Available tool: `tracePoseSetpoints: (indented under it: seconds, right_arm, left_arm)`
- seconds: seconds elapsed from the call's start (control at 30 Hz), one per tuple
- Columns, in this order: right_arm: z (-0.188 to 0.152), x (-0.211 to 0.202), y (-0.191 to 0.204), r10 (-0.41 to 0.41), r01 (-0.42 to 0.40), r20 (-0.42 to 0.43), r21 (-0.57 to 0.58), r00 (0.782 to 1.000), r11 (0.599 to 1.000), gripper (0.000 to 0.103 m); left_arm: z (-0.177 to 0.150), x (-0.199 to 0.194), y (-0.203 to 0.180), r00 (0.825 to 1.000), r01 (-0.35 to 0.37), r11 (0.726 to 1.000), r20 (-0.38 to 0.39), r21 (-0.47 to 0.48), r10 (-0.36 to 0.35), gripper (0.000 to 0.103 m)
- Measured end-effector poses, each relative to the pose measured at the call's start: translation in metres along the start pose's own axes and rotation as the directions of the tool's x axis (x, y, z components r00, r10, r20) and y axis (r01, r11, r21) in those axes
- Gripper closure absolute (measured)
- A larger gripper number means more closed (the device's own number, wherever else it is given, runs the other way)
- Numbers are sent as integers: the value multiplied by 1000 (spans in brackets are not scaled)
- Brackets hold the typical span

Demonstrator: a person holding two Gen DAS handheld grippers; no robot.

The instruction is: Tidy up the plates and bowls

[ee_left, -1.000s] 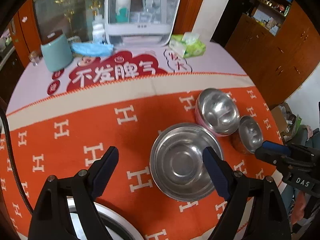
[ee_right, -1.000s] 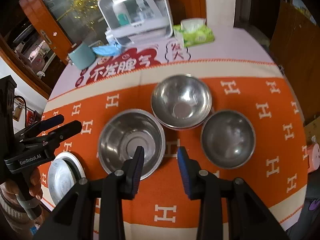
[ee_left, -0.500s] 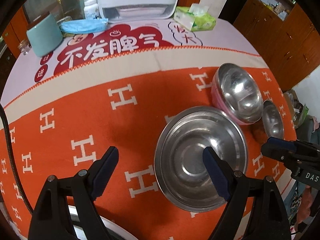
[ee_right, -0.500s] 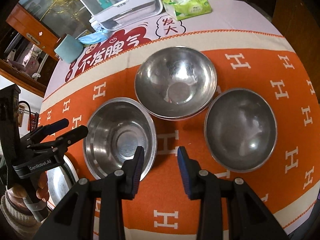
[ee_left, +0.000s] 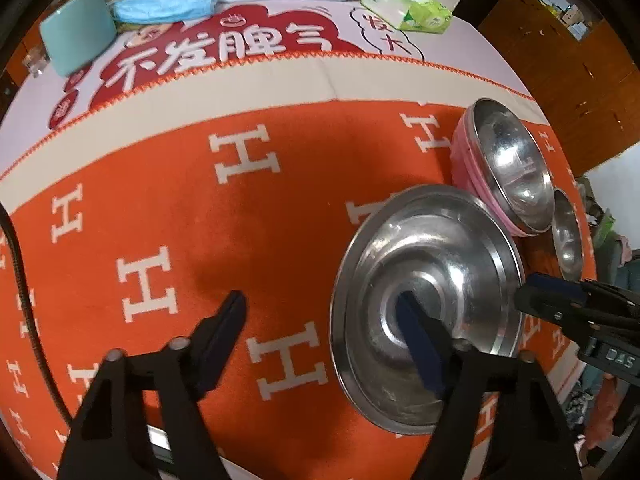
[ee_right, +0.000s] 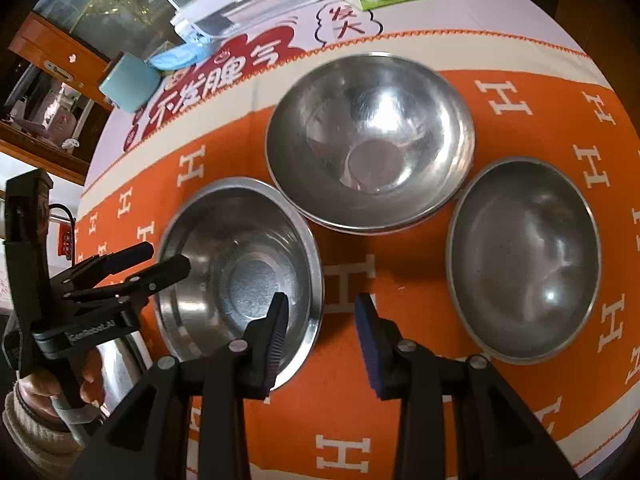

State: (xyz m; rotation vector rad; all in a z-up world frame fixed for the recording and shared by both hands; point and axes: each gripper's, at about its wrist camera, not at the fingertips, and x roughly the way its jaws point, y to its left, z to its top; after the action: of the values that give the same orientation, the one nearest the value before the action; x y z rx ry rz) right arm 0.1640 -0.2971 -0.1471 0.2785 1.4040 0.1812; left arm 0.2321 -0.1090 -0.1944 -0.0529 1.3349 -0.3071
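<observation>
Steel bowls [ee_right: 240, 272] on orange H-patterned tablecloth [ee_left: 200, 208]

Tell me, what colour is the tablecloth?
Orange with white H letters; clearest in the right wrist view.

Glossy steel bowls [ee_right: 370, 140]; matt woven orange cloth [ee_left: 200, 208].

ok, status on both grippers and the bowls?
Left gripper open, jaws just closing, straddling near bowl rim. Right gripper open, straddling the same bowl's opposite rim. Neither gripping yet. Two other bowls close by, not blocking.
</observation>
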Motion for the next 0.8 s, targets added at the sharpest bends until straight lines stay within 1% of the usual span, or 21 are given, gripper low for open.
tracePoseSetpoints:
  seconds: [0.07,0.1,0.13,0.17,0.23,0.27,0.3,0.37,0.43,0.53,0.67,0.8]
  right_arm:
    - [1,4,-1,-10,10,-2,1,1000,1000,68]
    - [1,5,-1,-13,13,-2,1,1000,1000,70]
    - [2,7,-2,-17,17,-4,3,1000,1000,73]
    - [2,8,-3,-16,16,-8,5,1000,1000,79]
    - [2,11,-6,18,-17,-18,21,1000,1000,86]
    - [2,11,-7,37,-36,-19,29,999,999,91]
    - [3,11,-6,52,-51,-23,28,998,998,95]
    - [4,11,-3,30,-30,-27,15,999,999,95]
    - [5,12,0,18,-18,-34,11,999,1000,95]
    - [4,12,-1,27,-26,-39,21,999,999,95]
    - [-1,14,-2,63,-62,-37,32,997,998,95]
    - [-12,12,-6,103,-102,-44,32,994,994,95]
  left_arm:
    - [-1,3,2,1000,20,1000,-21,5,-20,55]
    - [-1,5,2,999,26,1000,-32,10,-26,61]
    - [-2,6,2,999,32,999,-40,14,-31,76]
    - [-3,8,2,998,39,999,-49,19,-39,85]
    - [-4,10,2,995,78,997,-59,20,-77,91]
    - [-5,10,1,994,88,996,-61,25,-86,94]
    - [-4,10,-1,994,93,995,-62,32,-90,94]
    - [-4,10,-2,994,91,995,-62,46,-88,94]
    - [-5,9,-1,992,109,993,-63,43,-107,94]
    - [-7,8,2,989,130,991,-71,34,-127,95]
    - [-15,0,-1,993,105,994,-59,43,-102,95]
    - [-34,-18,-7,996,86,996,-30,19,-86,95]
